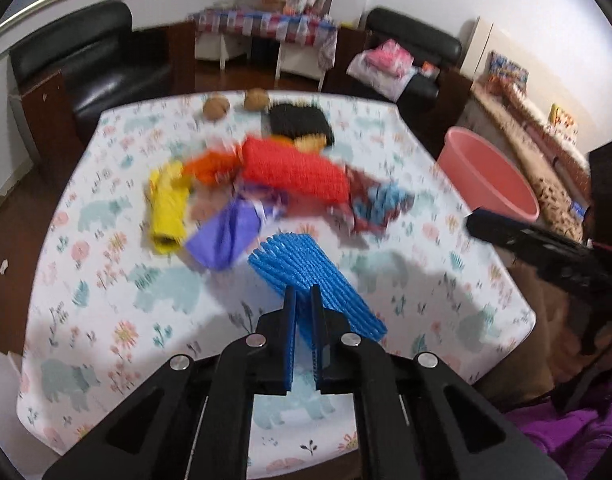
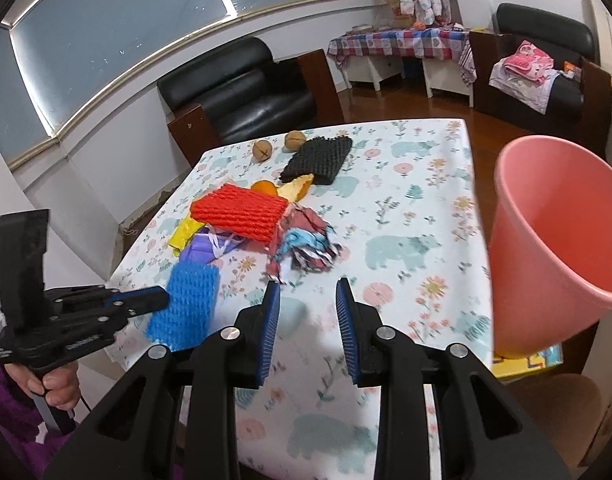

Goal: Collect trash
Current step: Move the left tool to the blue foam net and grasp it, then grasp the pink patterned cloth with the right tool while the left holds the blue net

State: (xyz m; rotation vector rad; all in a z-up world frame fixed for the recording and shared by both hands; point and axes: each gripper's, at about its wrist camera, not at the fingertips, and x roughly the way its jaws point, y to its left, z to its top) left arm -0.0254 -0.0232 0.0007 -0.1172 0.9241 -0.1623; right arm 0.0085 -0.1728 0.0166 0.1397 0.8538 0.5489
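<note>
- Floral cloth with pale bears and flowers covers the table [image 2: 418, 184], which fills most of both views.
- Pink plastic bin [image 2: 554, 248] stands off the table's right edge, tilted with its open mouth toward the table; nothing shows inside it.
- Left gripper [image 1: 303, 300] reaches over the table's near part, its jaws clamped tight on the near end of a blue foam net [image 1: 306, 268]. The net sticks out forward and sideways from the jaws; whether its far end touches the cloth cannot be told.
- A hand [image 2: 55, 388] with a purple sleeve holds the left gripper's handle at the lower left of the right wrist view.
- Right gripper [image 2: 308, 296] hovers over the cloth with its jaws partly spread and nothing between them.
- Pile of trash lies mid-table, beyond both grippers: a red foam net [image 2: 241, 212] on top, a yellow wrapper [image 1: 167, 208] and purple wrapper [image 1: 225, 236] at its left, shredded paper [image 2: 306, 244] at its right, orange peel [image 2: 285, 190] behind.
- Black foam net [image 2: 318, 160] lies beyond the pile.
- Two walnuts [image 2: 279, 146] sit near the table's far edge.
</note>
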